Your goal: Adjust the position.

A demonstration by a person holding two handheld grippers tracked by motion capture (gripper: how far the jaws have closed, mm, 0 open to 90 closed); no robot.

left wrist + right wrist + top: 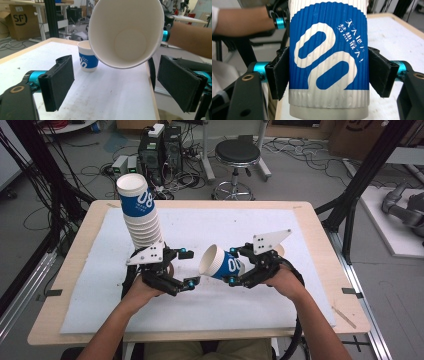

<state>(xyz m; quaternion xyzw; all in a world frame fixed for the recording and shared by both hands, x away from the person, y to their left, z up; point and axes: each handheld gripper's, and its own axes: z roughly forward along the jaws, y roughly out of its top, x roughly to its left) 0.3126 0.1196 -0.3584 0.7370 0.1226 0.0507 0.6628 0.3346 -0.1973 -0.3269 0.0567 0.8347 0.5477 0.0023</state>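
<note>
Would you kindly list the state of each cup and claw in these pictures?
Single cup: tipped sideways, clamped in the right claw, mouth toward the left claw.
Cup stack: leaning, above the left claw.
Small cup: upright on the table.
Left claw: open, empty.
Right claw: shut on the single cup.

Between the black fingers (279,75) with turquoise fittings sits a ribbed paper cup (329,62), blue with a large white "00" and white lettering, its bottom band bare white and its inside (126,35) plain white. The cup stack (140,215) is white, topped by the same blue band. The table (240,227) wears a white mat edged in pale wood.
</note>
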